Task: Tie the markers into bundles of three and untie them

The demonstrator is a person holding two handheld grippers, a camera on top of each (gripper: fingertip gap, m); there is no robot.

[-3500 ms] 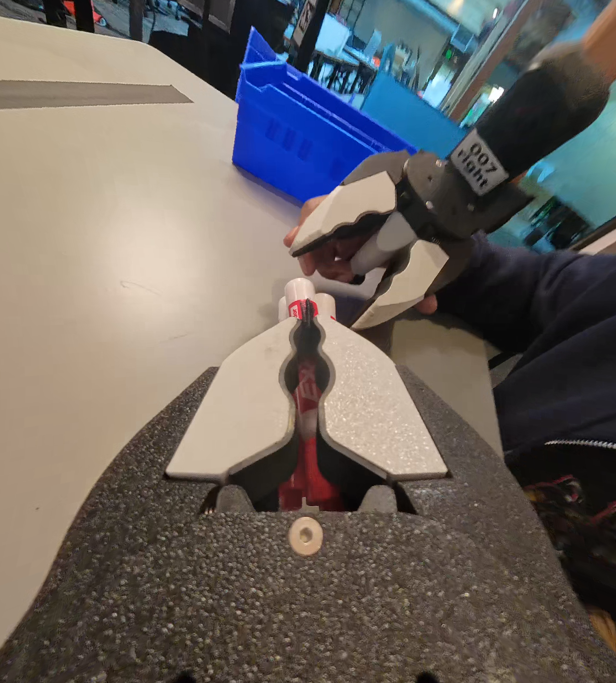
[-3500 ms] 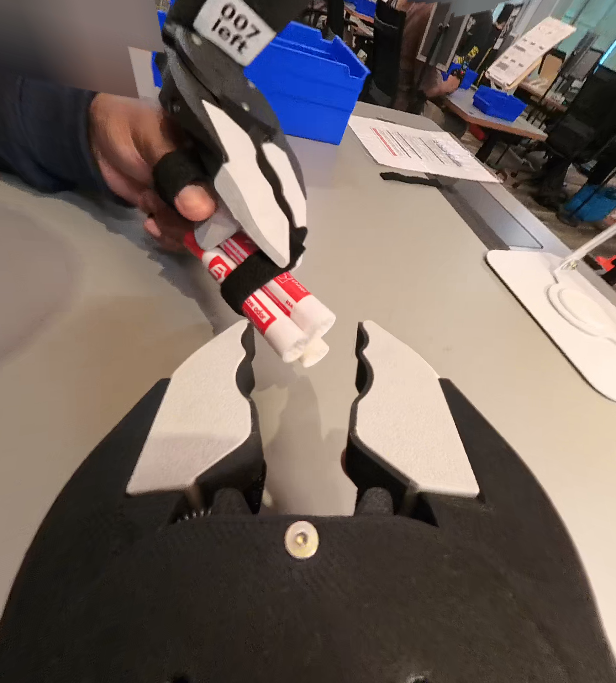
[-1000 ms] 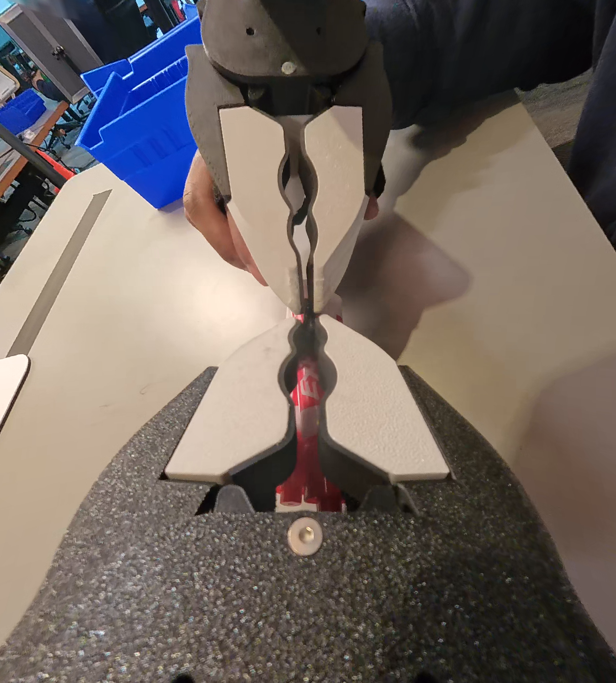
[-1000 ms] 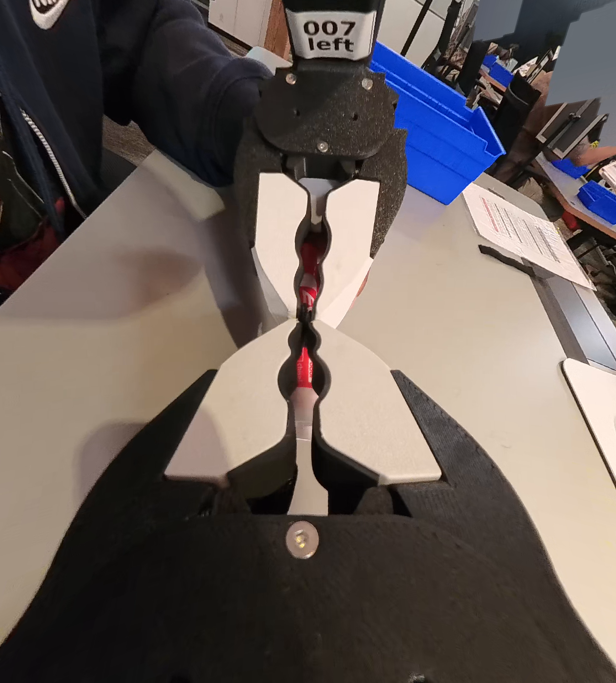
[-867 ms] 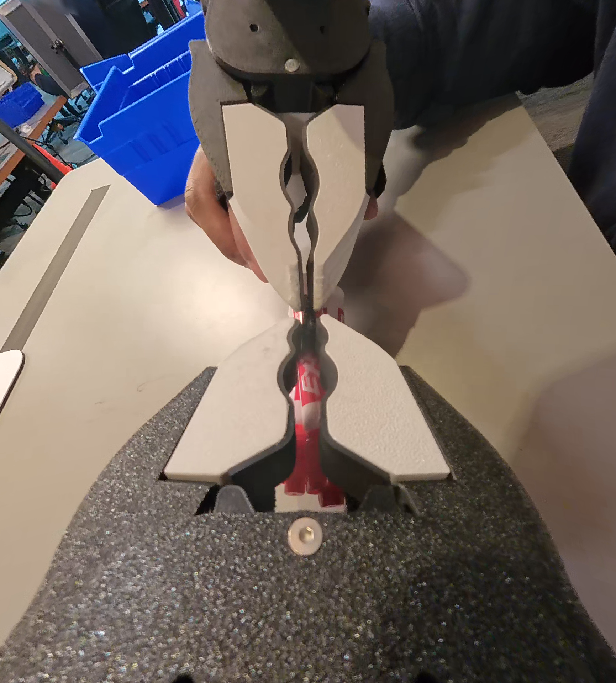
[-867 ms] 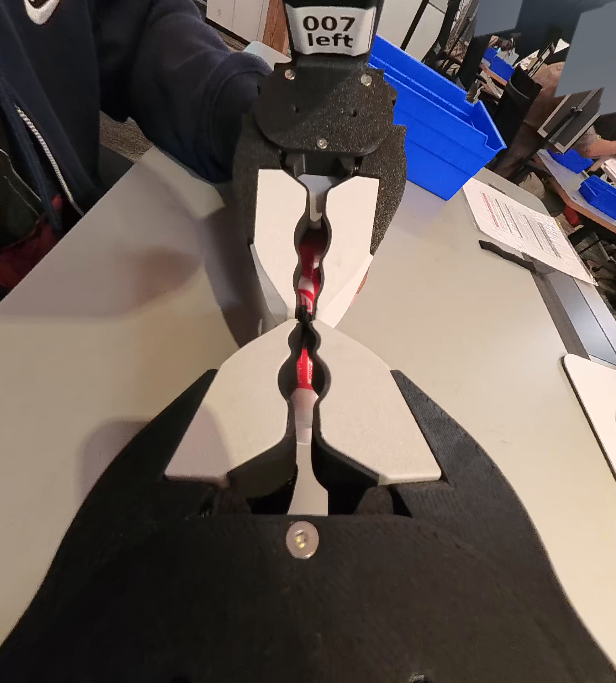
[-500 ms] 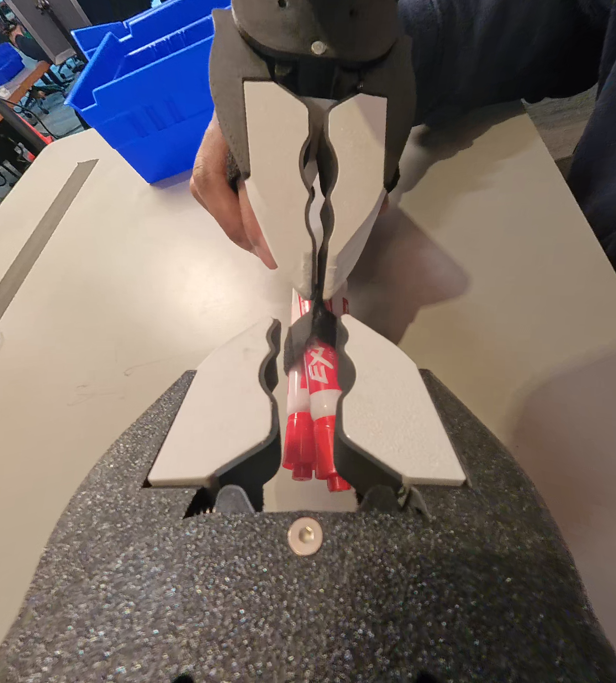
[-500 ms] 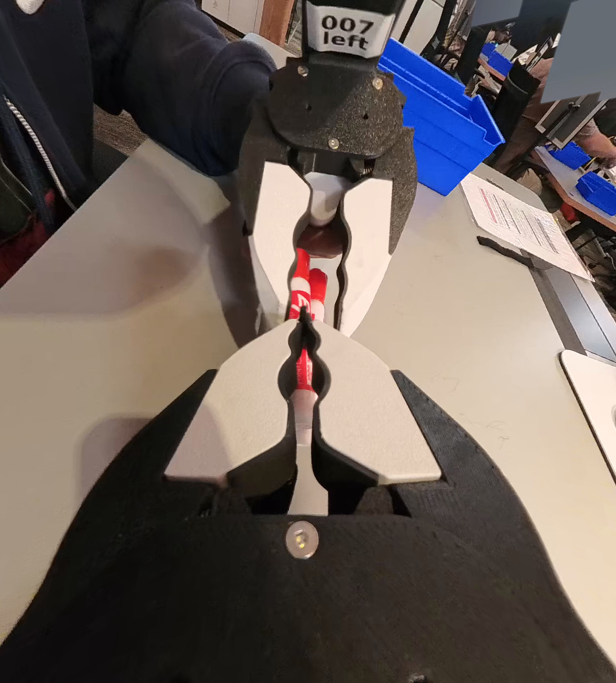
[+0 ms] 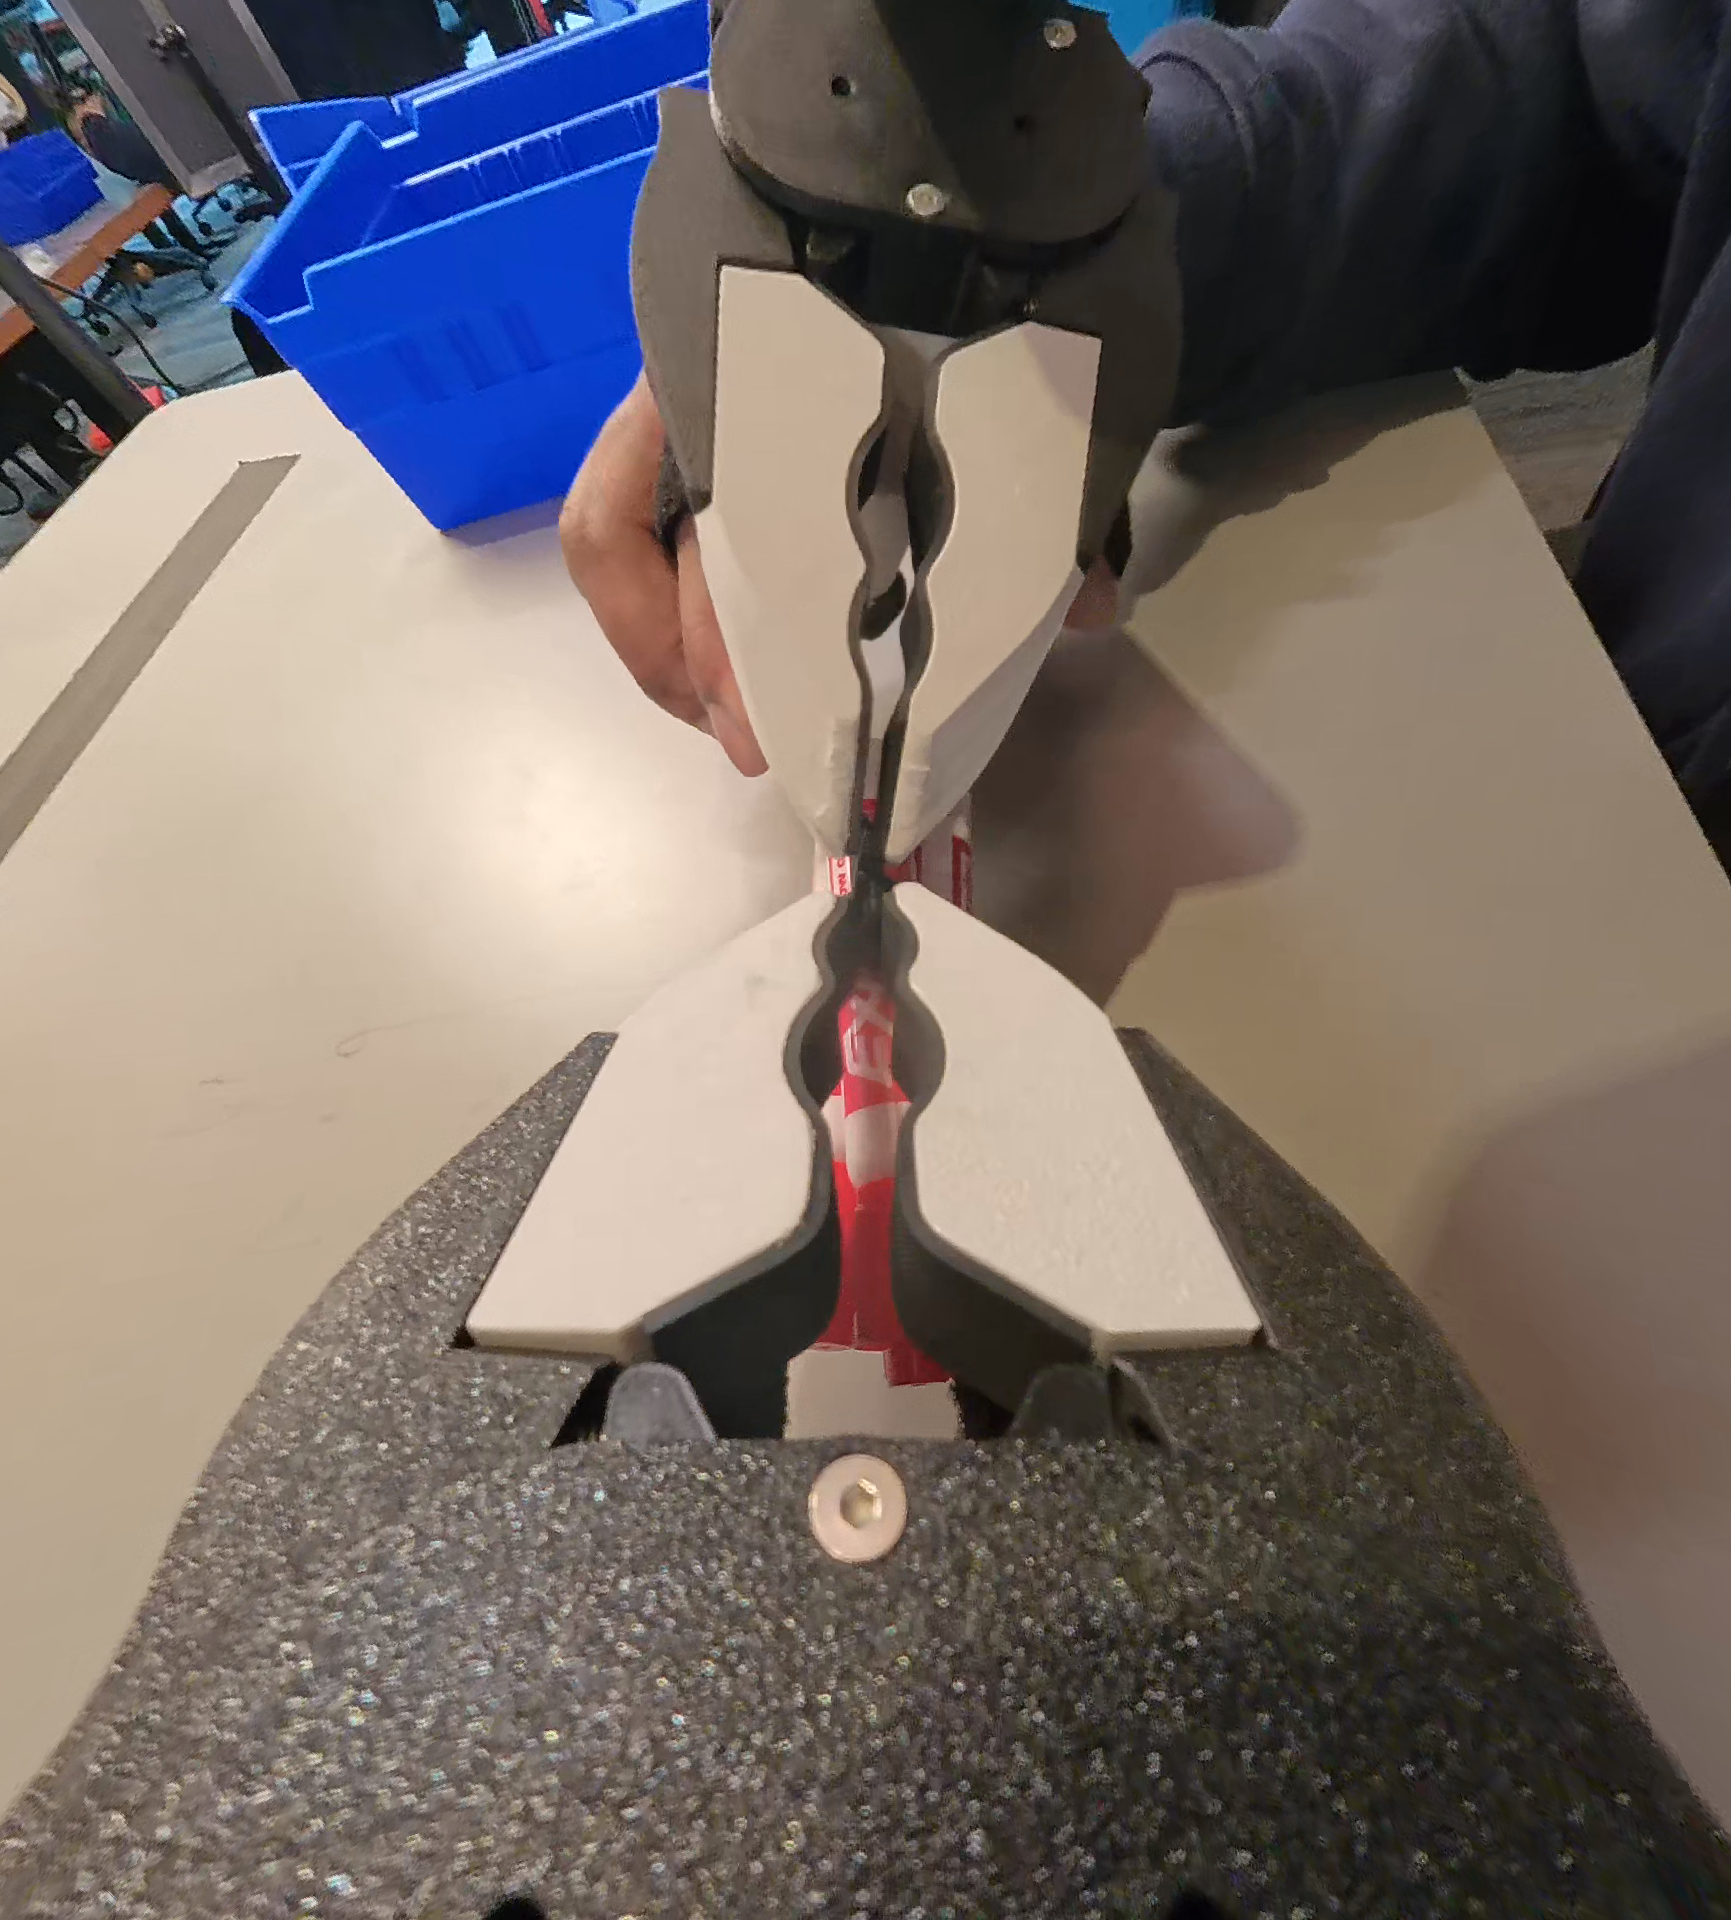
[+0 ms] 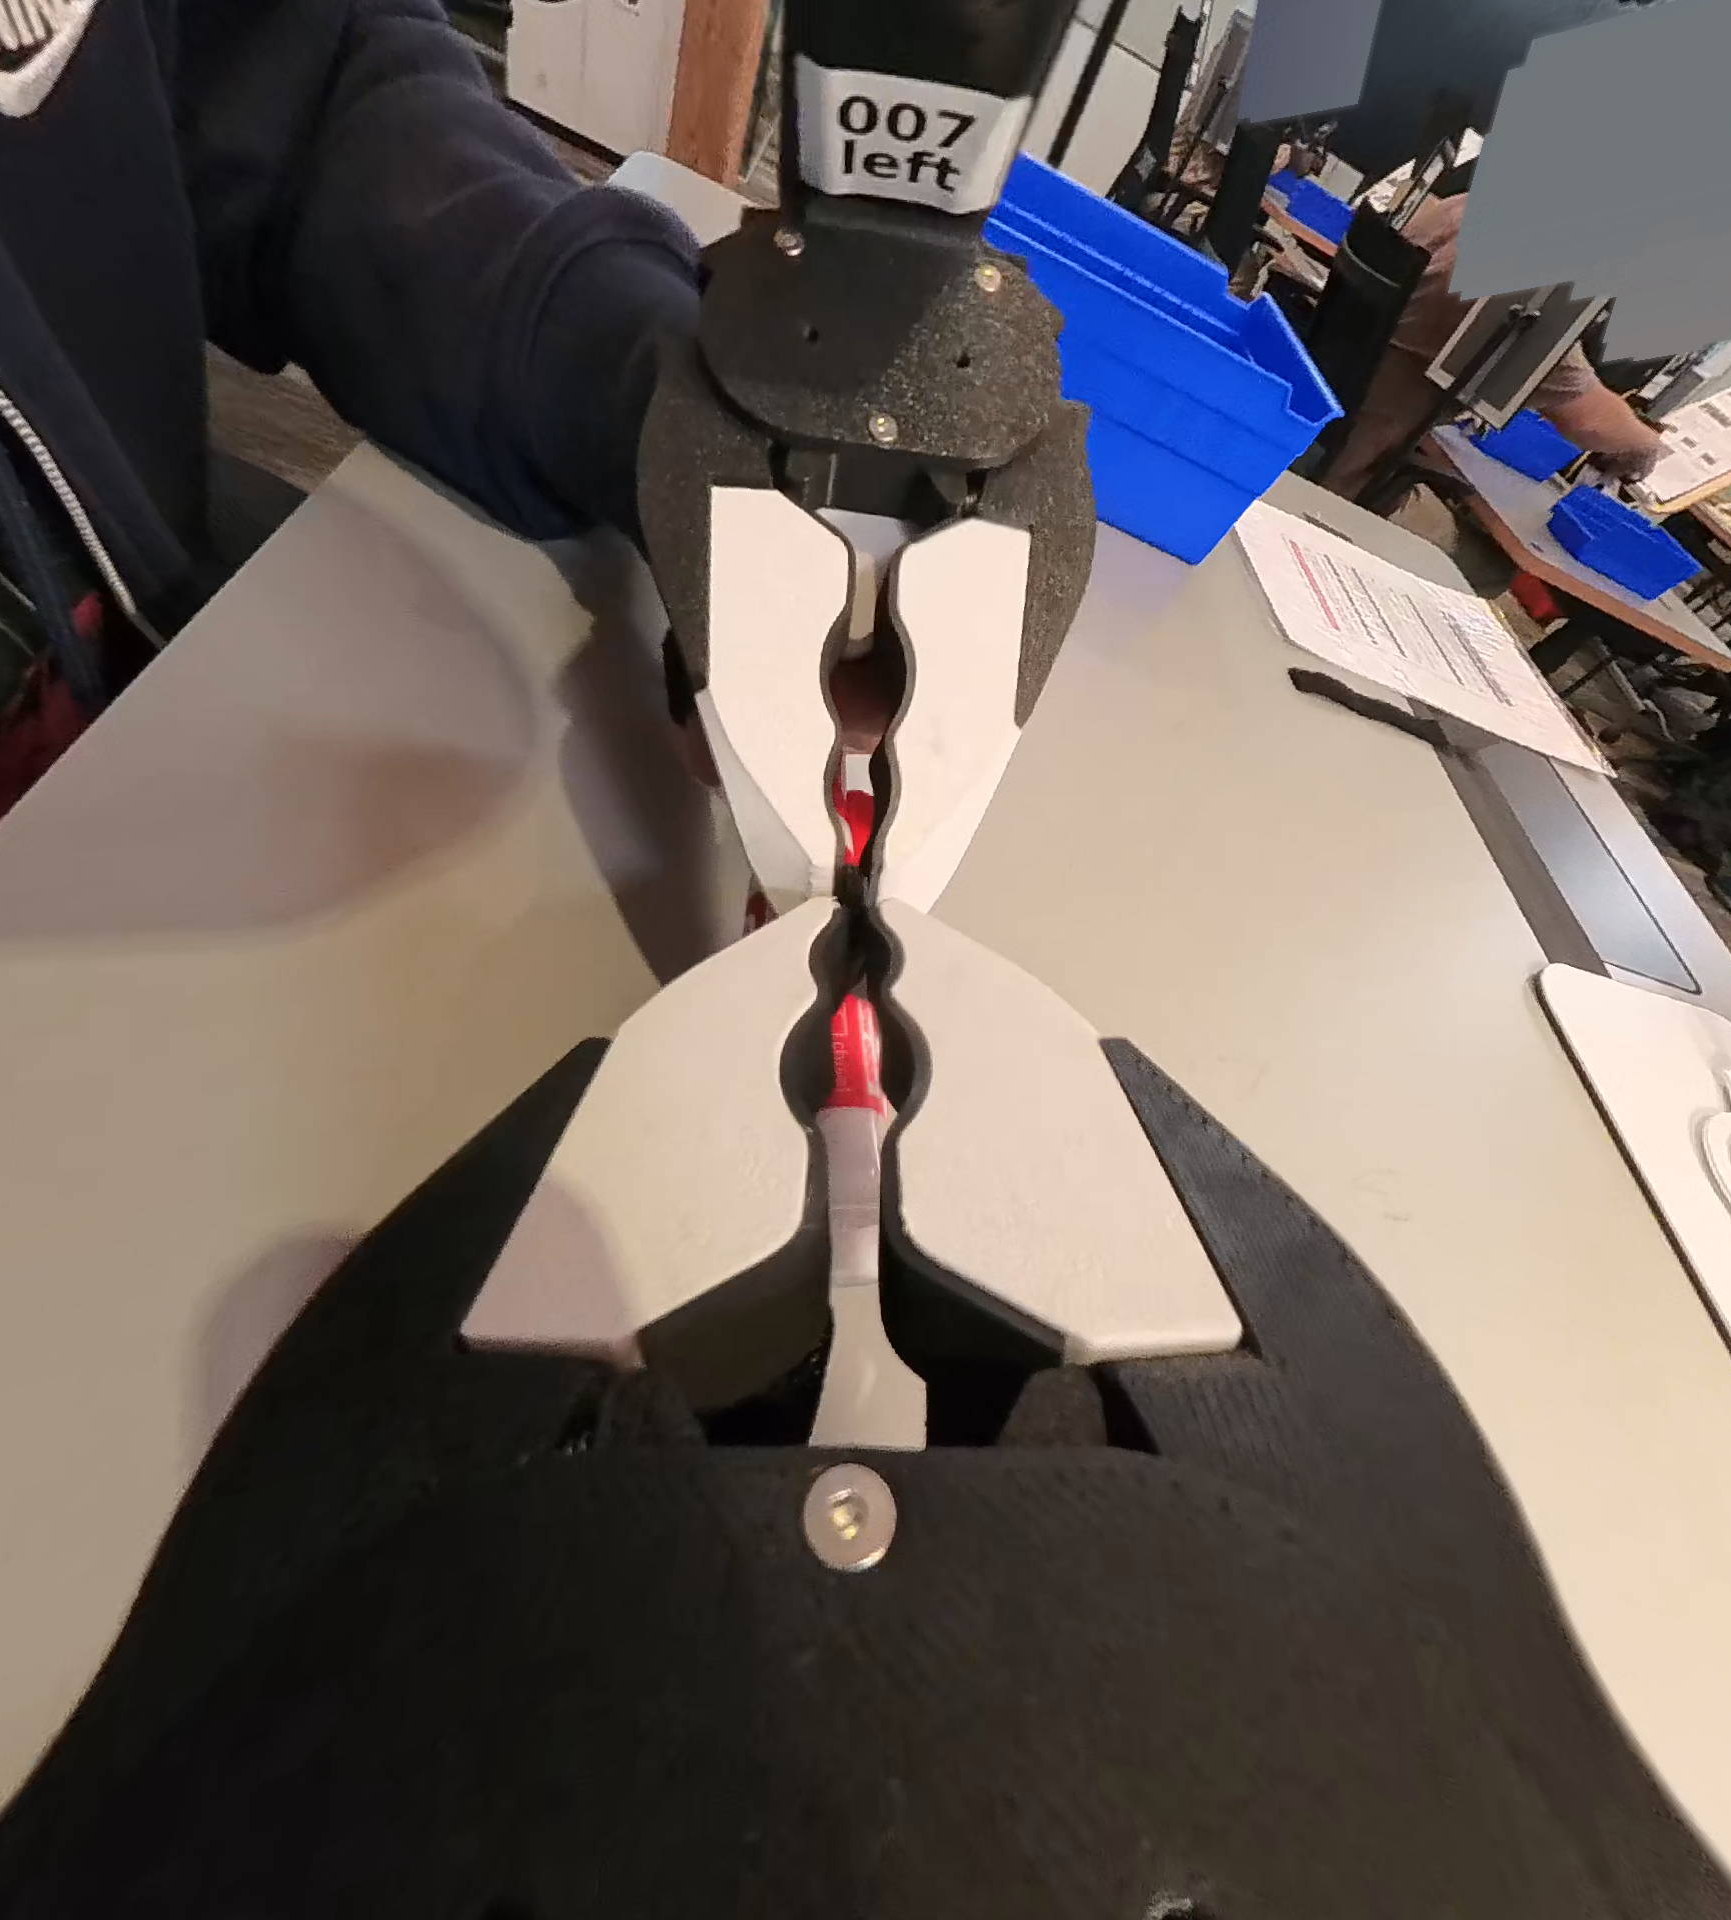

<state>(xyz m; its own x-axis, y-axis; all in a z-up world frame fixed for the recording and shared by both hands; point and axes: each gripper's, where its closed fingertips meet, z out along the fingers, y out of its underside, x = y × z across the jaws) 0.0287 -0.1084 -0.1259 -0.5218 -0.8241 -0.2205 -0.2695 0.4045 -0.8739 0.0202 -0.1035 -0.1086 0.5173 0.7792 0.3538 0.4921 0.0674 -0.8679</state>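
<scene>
2 handheld grippers meet tip to tip above a pale grey table (image 9: 321,727), each pinching the same black strap (image 9: 871,883) that wraps a bundle of red-and-white markers (image 9: 866,1060).

The left gripper (image 9: 866,904) has its pale fingers (image 9: 695,1122) drawn almost together, leaving only a narrow slot. The strap is caught at the very tips. The markers run lengthwise beneath the fingers, seen through the wavy slot, with their red caps (image 9: 876,1320) lying back toward the gripper's base.

The right gripper (image 10: 856,914) is likewise nearly closed, its tips nipping the strap (image 10: 853,935) where it twists into a small dark knot. Under its fingers a marker barrel (image 10: 853,1060) shows red near the tips and white further back toward the base.

From each view the other gripper points straight in, so the 2 sets of tips almost touch at the strap. How many markers sit in the bundle is hard to tell, as the fingers cover most of it.

Beyond the left gripper's tips, up and to the left, stands a blue plastic bin (image 9: 466,343). To the right of the right gripper lie a printed sheet (image 10: 1412,634) and a white board (image 10: 1671,1122).
</scene>
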